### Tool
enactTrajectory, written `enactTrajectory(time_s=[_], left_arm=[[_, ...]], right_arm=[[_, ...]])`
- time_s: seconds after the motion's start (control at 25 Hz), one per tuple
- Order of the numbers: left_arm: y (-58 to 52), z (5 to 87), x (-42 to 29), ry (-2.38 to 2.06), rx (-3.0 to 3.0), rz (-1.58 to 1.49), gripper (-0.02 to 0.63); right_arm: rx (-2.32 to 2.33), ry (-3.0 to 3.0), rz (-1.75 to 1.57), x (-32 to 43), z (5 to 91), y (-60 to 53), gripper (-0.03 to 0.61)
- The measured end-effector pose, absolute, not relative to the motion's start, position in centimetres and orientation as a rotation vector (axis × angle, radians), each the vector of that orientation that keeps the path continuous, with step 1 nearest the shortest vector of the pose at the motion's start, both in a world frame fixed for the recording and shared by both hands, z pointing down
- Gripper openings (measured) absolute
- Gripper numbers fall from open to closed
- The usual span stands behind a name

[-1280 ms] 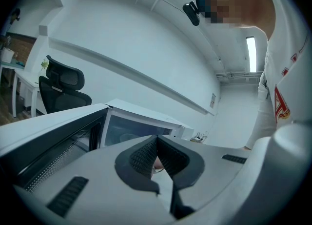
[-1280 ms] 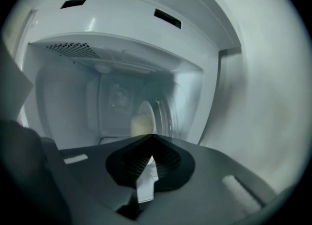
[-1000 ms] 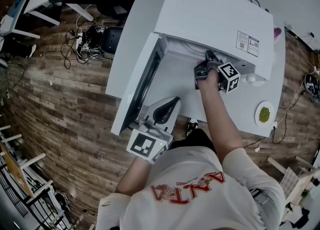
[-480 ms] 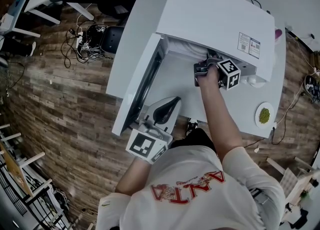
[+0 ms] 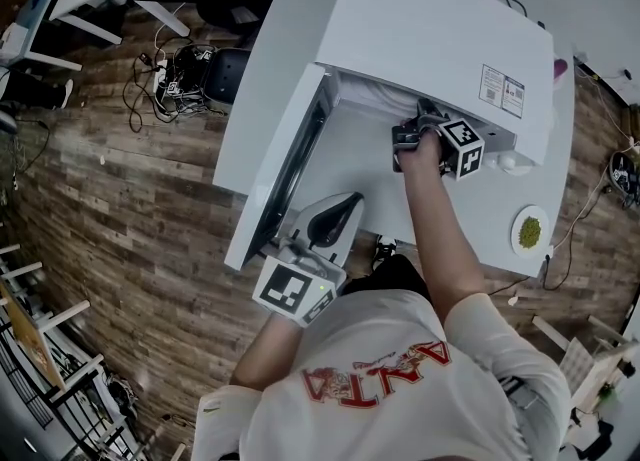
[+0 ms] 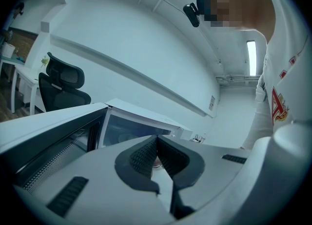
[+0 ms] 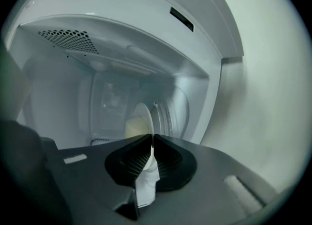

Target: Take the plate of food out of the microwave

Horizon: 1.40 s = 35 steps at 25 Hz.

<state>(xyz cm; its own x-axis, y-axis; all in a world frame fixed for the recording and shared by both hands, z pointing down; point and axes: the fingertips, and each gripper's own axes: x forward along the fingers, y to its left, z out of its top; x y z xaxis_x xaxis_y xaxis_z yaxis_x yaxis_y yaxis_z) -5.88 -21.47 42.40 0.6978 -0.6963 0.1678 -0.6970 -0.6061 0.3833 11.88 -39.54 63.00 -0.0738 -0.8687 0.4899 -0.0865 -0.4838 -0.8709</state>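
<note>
My right gripper point(image 7: 152, 143) is reaching into the open microwave point(image 5: 430, 29). Only the right gripper view is showing what is happening there. The jaws have just been closing and are now pinching the rim of the plate point(image 7: 139, 121). This plate is sitting inside the microwave, seen edge-on, with something pale yellow on it.

The head view is not showing this plate at all, because the top of the microwave is covering it. There I am seeing only my hand and the marker cube at the opening. Instead, the head view is showing the door point(image 5: 280, 164) standing open to the left. It is also showing a second plate point(image 5: 528, 229) with green food on the tabletop point(image 5: 480, 239), right of the microwave and well apart from both grippers.

My left gripper point(image 5: 340, 211) is hanging near the free edge of the door. The left gripper view is showing its jaws closed together and empty, with an office chair point(image 6: 61, 85) behind them.
</note>
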Motion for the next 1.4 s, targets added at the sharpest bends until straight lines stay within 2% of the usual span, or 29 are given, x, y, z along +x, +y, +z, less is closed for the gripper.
enactTrajectory(time_s=[1.32,1.4], left_arm=[[-20.2,42.9,-6.2,-1.091,2.451,0.022,0.008],[-20.2,43.1,-6.2,-1.095,2.447,0.029,0.009]], right_arm=[[-1.495,1.116,-1.61,11.2,63.1,-35.2,0.017],[-1.475,1.125,-1.59,11.2,63.0,-35.4,0.049]])
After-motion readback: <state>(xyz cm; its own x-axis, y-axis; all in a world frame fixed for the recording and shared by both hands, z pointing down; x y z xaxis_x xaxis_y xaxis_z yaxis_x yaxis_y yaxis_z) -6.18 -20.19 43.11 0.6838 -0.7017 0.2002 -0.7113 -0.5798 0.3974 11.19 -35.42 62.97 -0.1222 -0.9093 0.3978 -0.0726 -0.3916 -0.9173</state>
